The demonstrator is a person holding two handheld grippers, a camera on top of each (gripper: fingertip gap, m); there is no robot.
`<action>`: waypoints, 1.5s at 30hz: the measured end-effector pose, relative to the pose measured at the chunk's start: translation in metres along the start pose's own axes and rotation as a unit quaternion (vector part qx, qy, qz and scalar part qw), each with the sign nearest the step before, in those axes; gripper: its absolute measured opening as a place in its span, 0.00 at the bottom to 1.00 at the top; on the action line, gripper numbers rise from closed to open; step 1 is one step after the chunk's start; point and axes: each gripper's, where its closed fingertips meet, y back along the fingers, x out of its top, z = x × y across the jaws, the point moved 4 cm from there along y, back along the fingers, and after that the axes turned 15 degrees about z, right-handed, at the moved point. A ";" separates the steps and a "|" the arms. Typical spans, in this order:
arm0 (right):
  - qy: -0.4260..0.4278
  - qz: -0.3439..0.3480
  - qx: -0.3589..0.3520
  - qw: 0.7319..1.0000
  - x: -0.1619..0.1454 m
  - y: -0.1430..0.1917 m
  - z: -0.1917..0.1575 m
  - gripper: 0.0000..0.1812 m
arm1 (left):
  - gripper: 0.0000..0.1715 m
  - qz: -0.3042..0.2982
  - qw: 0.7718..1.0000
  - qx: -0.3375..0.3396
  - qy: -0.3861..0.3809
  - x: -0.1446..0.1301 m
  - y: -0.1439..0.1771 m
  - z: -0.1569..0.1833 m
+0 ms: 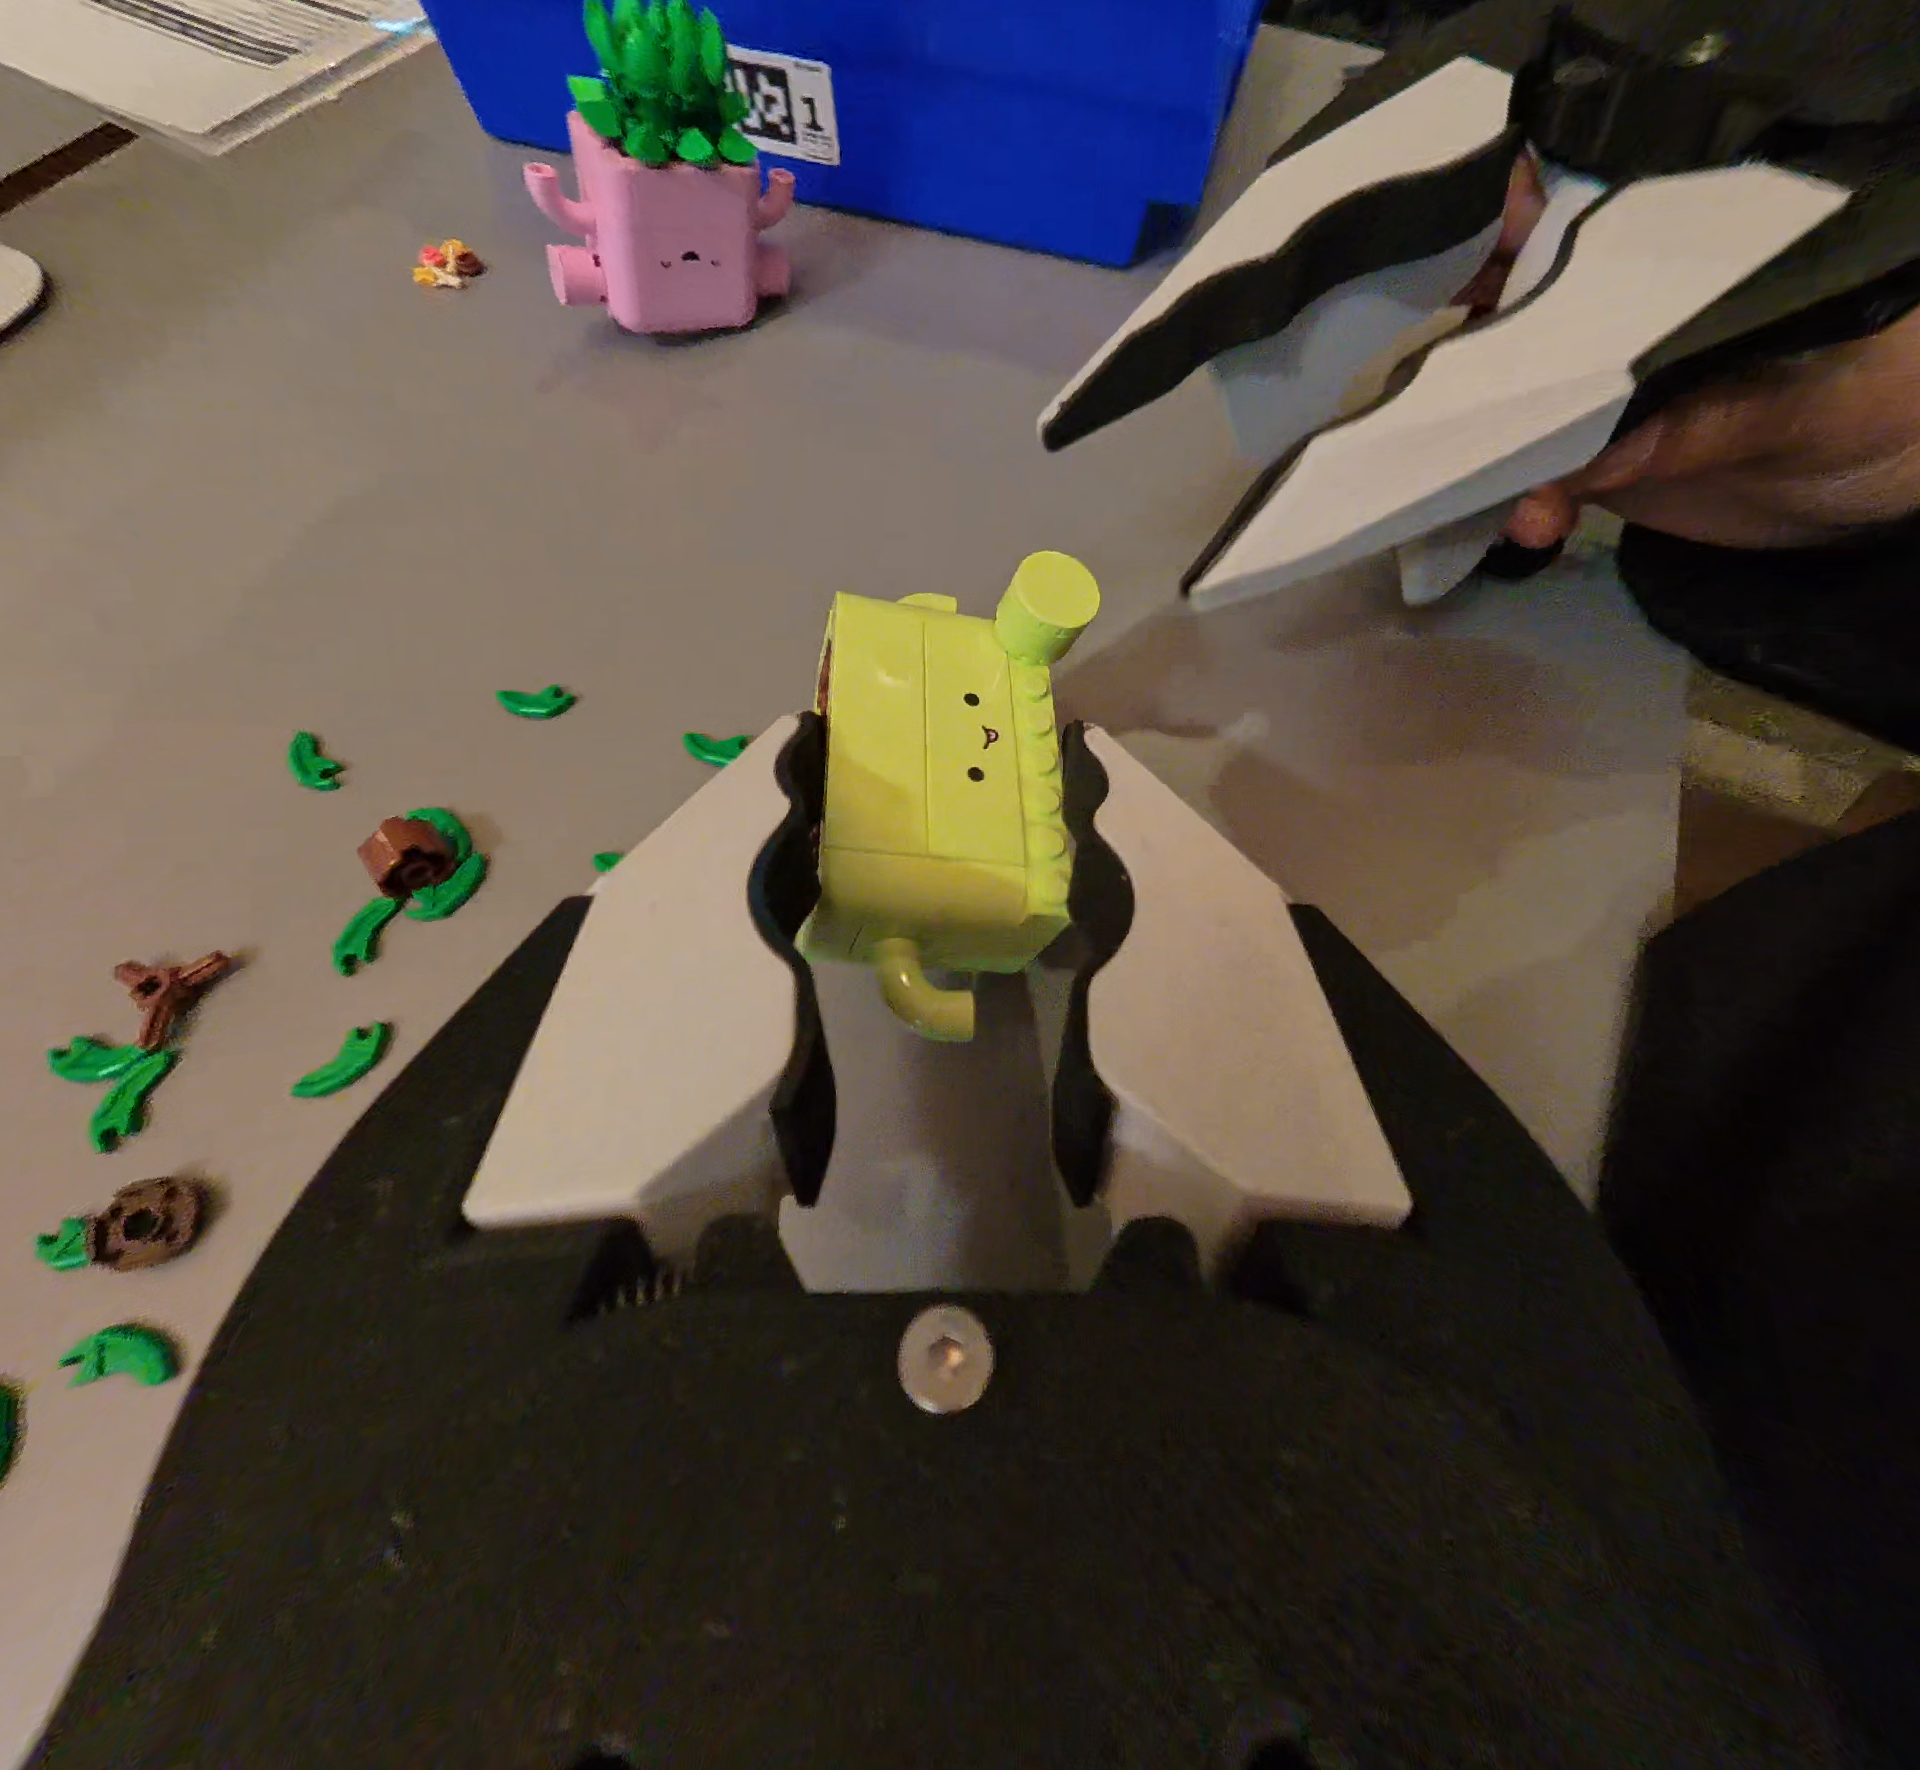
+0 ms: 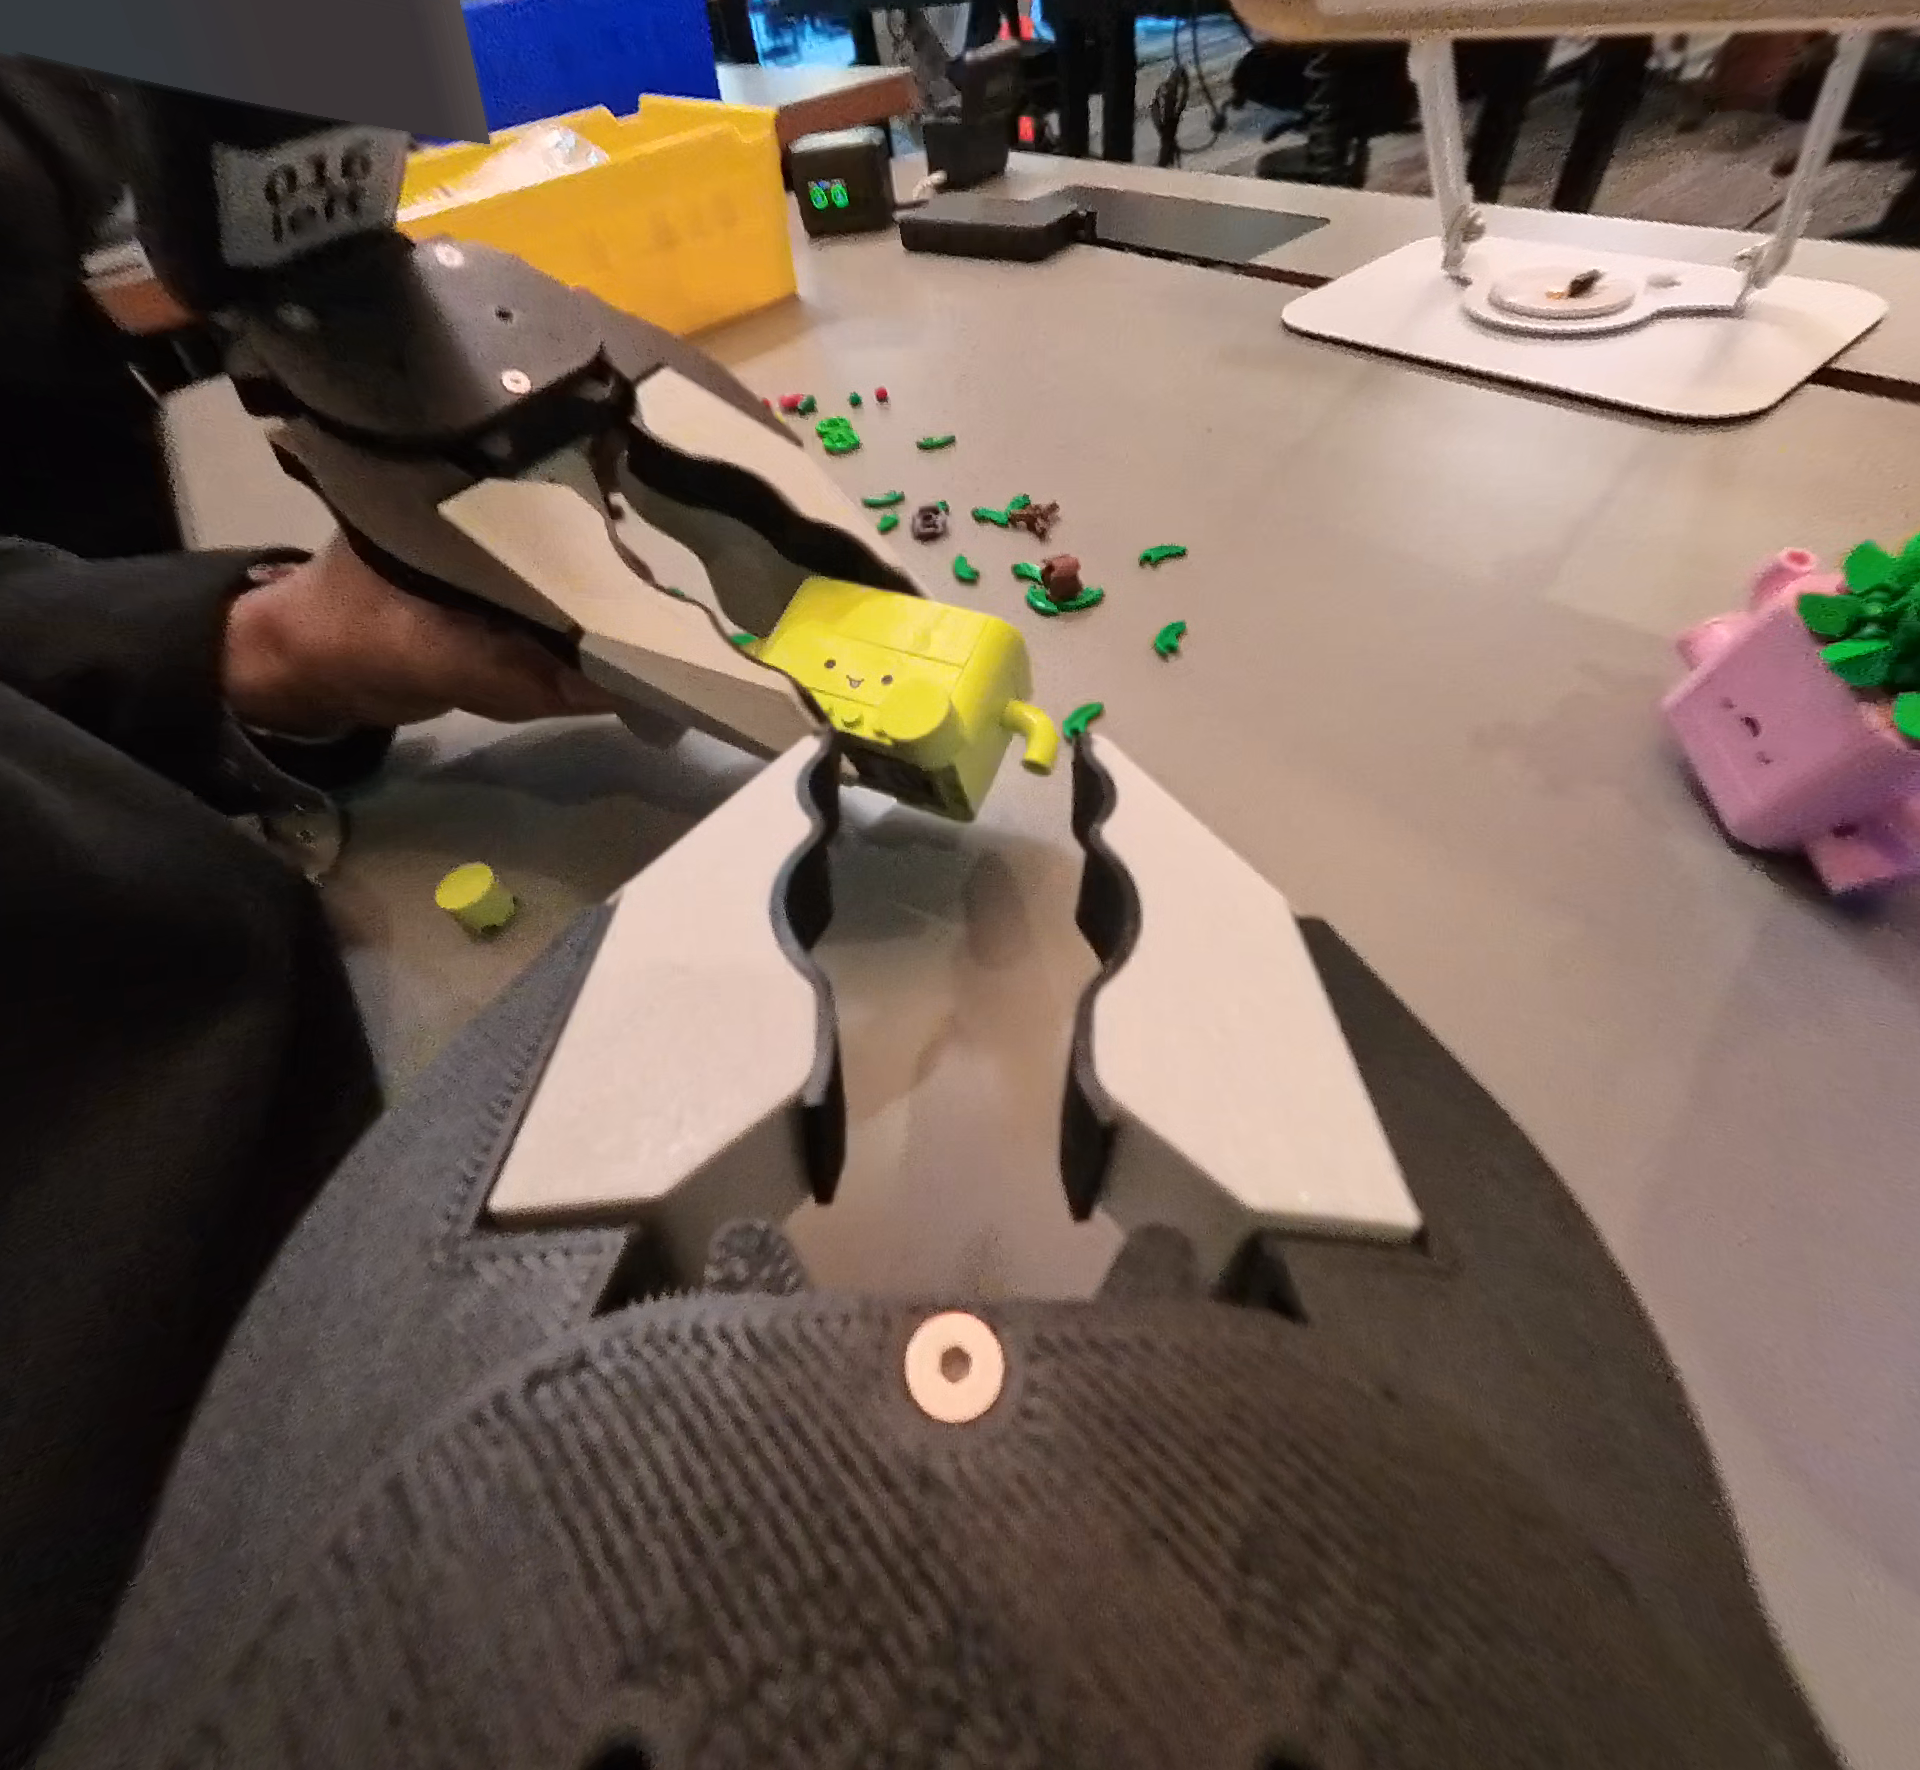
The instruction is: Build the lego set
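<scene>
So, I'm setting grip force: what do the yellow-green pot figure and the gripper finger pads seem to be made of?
The yellow-green pot figure looks like hard moulded plastic, glossy: it shows soft highlights, crisp seams and studs. The left gripper has pale grey fingers that look matte and rigid, probably printed plastic. Their black wavy pads look matte, perhaps rubbery; that is unclear.

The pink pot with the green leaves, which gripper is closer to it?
Neither is close; I can't tell which is nearer. The pink pot stands far across the table from the left gripper, and off to the side of the right gripper.
</scene>
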 end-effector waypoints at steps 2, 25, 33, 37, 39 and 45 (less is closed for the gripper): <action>0.019 0.005 -0.010 1.000 0.000 0.002 -0.002 0.24 | 0.26 0.003 1.000 -0.017 0.019 -0.001 -0.004 0.003; -0.117 0.023 -0.115 0.986 -0.001 0.006 0.045 0.22 | 0.26 -0.023 0.996 -0.054 0.062 -0.008 -0.033 -0.014; -0.104 0.008 -0.110 0.988 -0.004 -0.005 0.045 0.18 | 0.26 -0.033 0.996 -0.057 0.055 -0.011 -0.034 -0.012; -0.099 0.007 -0.103 0.990 -0.004 -0.008 0.043 0.18 | 0.26 -0.033 0.996 -0.060 0.064 -0.011 -0.034 -0.012; -0.090 0.025 -0.099 0.991 0.001 -0.007 0.042 0.14 | 0.26 -0.033 0.996 -0.061 0.064 -0.011 -0.033 -0.012; -0.105 0.045 -0.101 0.988 0.005 -0.004 0.045 0.12 | 0.26 -0.034 0.996 -0.060 0.057 -0.011 -0.034 -0.011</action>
